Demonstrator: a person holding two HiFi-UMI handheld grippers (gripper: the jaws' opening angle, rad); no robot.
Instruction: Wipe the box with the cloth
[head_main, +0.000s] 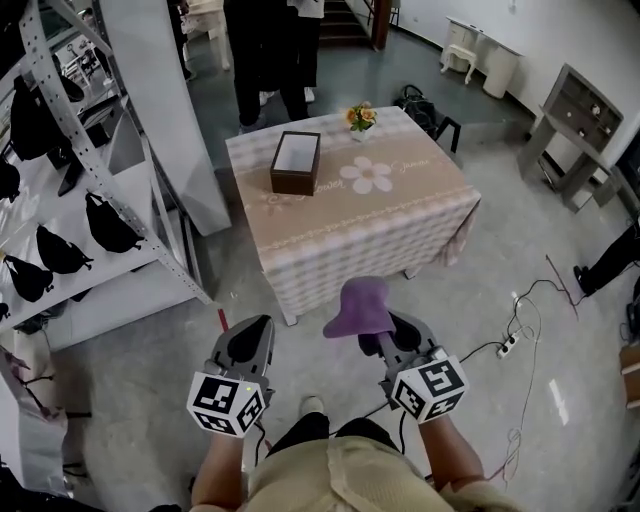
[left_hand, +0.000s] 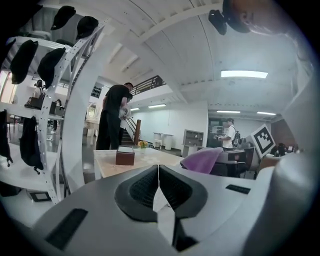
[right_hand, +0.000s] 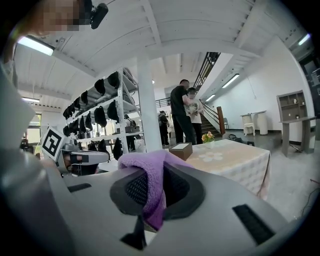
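Note:
A dark brown box (head_main: 295, 162) with a pale lid stands on the cloth-covered table (head_main: 400, 225), ahead of me; it also shows far off as the box (left_hand: 125, 155) and the box (right_hand: 180, 150). My right gripper (head_main: 385, 325) is shut on a purple cloth (head_main: 359, 307), which drapes over its jaws; the cloth (right_hand: 150, 185) is pinched between the pads. My left gripper (head_main: 250, 340) is shut with nothing in it, its pads (left_hand: 158, 187) pressed together. Both grippers hang over the floor, short of the table's near edge.
A small pot of flowers (head_main: 361, 118) stands at the table's far side. A white shelf rack (head_main: 90, 200) with black bags is at my left. People stand beyond the table (head_main: 270, 50). Cables and a power strip (head_main: 507, 345) lie on the floor at right.

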